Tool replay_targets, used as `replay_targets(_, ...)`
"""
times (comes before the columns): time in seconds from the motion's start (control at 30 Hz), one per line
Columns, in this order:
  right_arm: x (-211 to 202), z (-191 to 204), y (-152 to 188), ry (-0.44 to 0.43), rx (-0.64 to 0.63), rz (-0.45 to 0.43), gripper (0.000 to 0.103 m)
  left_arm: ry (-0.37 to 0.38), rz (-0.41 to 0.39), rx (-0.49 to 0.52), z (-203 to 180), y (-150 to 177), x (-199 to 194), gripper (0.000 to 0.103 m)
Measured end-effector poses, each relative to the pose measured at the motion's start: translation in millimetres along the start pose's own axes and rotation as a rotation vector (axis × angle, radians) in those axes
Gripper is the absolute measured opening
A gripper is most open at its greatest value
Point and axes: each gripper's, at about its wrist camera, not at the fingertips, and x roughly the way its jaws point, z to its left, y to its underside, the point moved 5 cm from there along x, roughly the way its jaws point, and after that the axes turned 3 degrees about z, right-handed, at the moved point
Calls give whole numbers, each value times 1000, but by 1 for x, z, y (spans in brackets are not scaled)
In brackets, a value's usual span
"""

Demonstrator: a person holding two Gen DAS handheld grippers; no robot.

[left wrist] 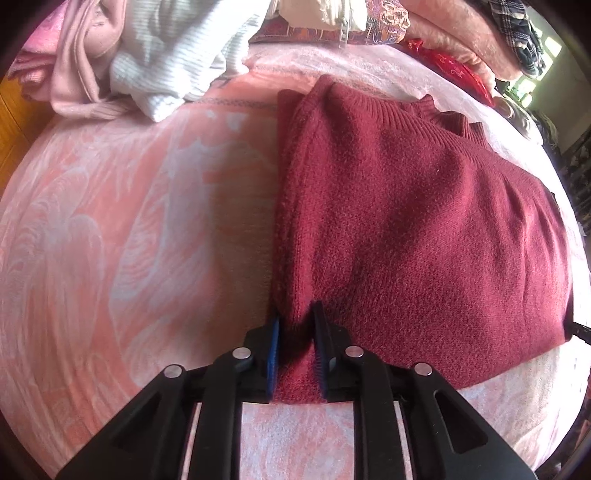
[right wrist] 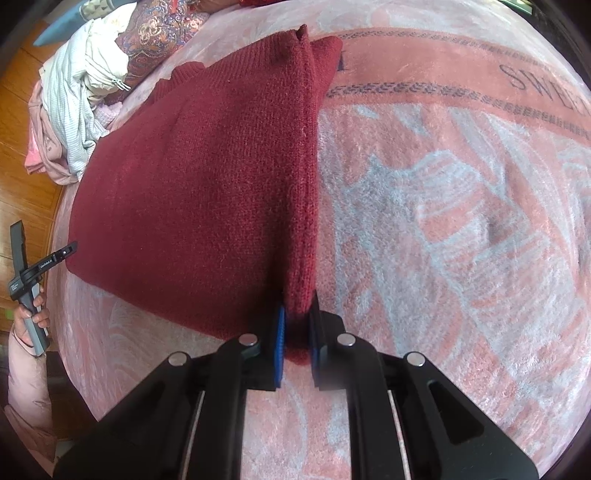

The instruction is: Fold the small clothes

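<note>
Burgundy knit, a sweater [left wrist: 417, 221] folded lengthwise, lay flat on the bed's pink blanket [left wrist: 110, 229], and everything else in the room sat around it. The left hand-held gripper [left wrist: 295, 347] was clamped on 1 near corner of the sweater's hem, and the right hand-held gripper [right wrist: 297, 332] was clamped on the other near corner, each biting a thick folded edge. Holding both corners of 1 end looked to me like the setup for carrying that end over toward the ribbed collar [left wrist: 443, 110] at the far end, so the fold would land square. Beyond the collar end was a heap of unfolded clothes [left wrist: 155, 59], white ribbed and pale pink, beside a patterned cushion [right wrist: 155, 33]. Wooden floor [right wrist: 22, 122] showed past the bed's edge. Sunlight fell across the blanket, which bore printed lettering [right wrist: 532, 77] off to the sweater's side.
</note>
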Motion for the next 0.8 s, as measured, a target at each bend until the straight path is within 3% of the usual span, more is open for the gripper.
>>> replay_targets(0.13,0,0,-2,16,12,1,14,-16,-1,-20,4,1,0,31)
replay_targets(0.3,-21,18,0,48,-34,-53,27,-53,-34,-33,-4,13,-28,57)
replay_targets(0.37,-30,23,1,42,-38,-70,35,-79,-61,-12,-13,19,-41,58)
replay_targets(0.6,-46,29,5,50,-33,-87,36,-53,-124,53,-51,35,-88,58)
replay_targets(0.8,-47,23,1,71,-23,-83,48,-25,-145,93,-69,40,-104,59)
